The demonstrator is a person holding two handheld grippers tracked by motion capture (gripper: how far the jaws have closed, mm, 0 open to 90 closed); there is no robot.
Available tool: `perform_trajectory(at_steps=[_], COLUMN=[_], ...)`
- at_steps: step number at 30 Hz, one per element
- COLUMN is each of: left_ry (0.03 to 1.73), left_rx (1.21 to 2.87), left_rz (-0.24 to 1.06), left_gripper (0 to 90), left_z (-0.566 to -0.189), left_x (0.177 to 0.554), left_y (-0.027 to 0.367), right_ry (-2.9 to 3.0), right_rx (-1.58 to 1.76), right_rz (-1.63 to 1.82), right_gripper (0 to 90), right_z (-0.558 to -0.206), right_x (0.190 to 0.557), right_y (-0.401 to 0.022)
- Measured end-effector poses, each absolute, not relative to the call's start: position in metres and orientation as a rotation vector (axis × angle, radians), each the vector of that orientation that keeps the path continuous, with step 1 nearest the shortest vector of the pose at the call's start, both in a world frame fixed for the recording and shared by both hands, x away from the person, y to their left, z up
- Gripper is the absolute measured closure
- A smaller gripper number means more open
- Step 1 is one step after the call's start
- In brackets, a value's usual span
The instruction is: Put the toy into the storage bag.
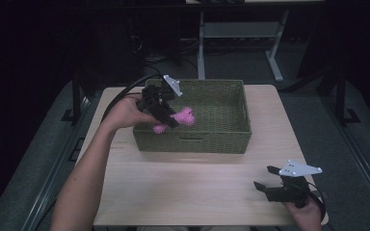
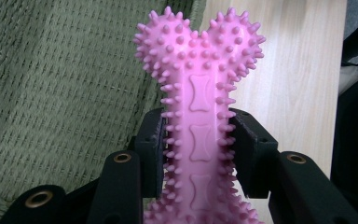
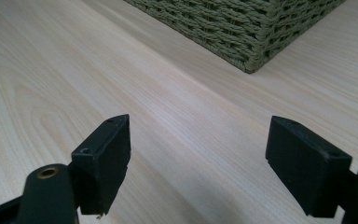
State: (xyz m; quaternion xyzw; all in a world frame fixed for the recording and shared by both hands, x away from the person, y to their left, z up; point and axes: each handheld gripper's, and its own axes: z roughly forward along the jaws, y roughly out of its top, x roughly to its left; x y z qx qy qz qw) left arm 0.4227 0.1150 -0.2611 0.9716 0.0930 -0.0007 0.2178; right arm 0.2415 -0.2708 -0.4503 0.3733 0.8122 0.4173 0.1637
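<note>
High view sat above my side, faced forward and down, far enough to take in the whole table (image 1: 192, 192) with the green basket (image 1: 212, 139) mid-frame. My left gripper camera looked along its jaws, very close over the basket (image 2: 51, 93) wall. My right gripper camera sat low, near the basket (image 3: 242, 28) corner; all three shared basket and tabletop.

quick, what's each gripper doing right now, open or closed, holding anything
Left gripper: closed on the pink spiky bone toy, over the green woven basket.
Right gripper: open, holding nothing, over the wooden table.
</note>
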Motion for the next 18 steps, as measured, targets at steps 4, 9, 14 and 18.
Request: perform_trajectory(at_steps=[4, 9, 14, 18], left_ry=[0.268, 0.291, 0.311, 0.333], left_rx=[2.696, 2.679, 2.684, 2.682], left_rz=[-0.004, -0.011, -0.026, -0.036], left_gripper=[58.4, 58.4, 58.4, 58.3], left_z=[-0.263, -0.268, -0.277, -0.283], left_x=[0.43, 0.442, 0.451, 0.459], left_y=[0.112, 0.109, 0.105, 0.104], right_ry=[2.315, 2.312, 2.313, 2.314], right_rx=[1.062, 1.058, 1.056, 1.055], right_rz=[1.189, 1.195, 1.194, 1.194], right_gripper=[21.6, 21.6, 21.6, 21.6], right_z=[-0.45, -0.448, -0.448, -0.448], right_x=[0.242, 0.241, 0.241, 0.241], right_y=[-0.27, -0.27, -0.27, -0.271])
